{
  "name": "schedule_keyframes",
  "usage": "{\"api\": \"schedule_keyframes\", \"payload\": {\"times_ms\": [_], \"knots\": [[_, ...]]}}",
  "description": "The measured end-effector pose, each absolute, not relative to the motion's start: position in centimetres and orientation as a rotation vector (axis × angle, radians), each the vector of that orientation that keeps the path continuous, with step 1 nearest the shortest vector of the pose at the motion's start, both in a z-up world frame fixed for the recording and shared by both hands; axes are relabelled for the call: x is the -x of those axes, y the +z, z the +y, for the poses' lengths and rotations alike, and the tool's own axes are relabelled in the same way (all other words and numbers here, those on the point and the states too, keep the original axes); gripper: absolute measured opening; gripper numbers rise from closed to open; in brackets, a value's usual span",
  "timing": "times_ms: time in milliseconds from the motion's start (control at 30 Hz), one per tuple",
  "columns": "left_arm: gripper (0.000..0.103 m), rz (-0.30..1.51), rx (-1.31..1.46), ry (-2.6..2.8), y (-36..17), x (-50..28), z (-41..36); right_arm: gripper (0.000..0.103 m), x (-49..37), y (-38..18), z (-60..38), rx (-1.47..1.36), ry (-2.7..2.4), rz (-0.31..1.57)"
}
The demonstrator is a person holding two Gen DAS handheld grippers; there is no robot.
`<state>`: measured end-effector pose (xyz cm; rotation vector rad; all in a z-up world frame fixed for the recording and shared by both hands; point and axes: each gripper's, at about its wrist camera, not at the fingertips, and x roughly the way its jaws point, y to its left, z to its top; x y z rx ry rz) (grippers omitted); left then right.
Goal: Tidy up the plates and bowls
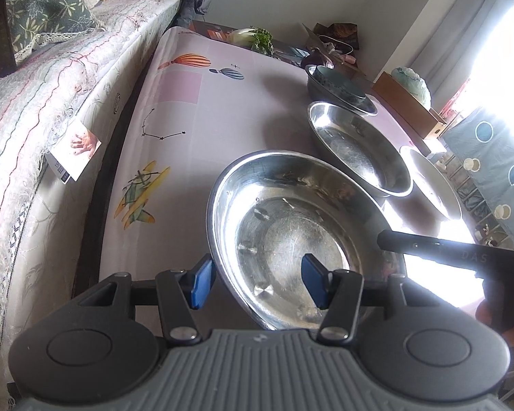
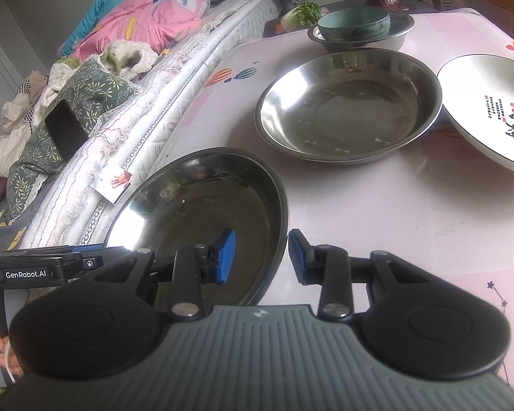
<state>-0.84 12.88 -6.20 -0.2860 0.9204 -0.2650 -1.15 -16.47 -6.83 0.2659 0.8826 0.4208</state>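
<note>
We have the near steel basin (image 2: 202, 219) at six o'clock on the pink table (image 2: 411, 212), its rim straddled on both sides. Our left gripper (image 1: 258, 282) stands half-wide over the rim, not pinching; our right gripper (image 2: 262, 257) is narrower, pads not yet pressing. Thin, stiff and slick, it looks light; we judge the rolled rim the only sound hold.

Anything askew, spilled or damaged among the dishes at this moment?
One thing: the white plate sits tilted, its left edge propped on the rim of the middle steel plate rather than flat on the table. Nothing looks spilled or broken. The teal bowl sits neatly inside the far steel dish.
</note>
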Motion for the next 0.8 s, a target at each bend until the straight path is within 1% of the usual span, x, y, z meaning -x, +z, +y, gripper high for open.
{"api": "schedule_keyframes", "payload": {"times_ms": [233, 433, 800], "knots": [[0.054, 0.920, 0.272, -0.232, -6.55, 0.17, 12.89, 0.033, 1.06, -6.84, -16.67, -0.277, 0.410, 0.882], [0.047, 0.924, 0.285, -0.242, -6.79, -0.09, 12.78, 0.033, 0.99, -6.77, -16.60, -0.280, 0.414, 0.879], [0.045, 0.928, 0.310, -0.255, -6.92, -0.03, 12.92, 0.033, 0.84, -6.83, -16.40, -0.287, 0.412, 0.882]]}}
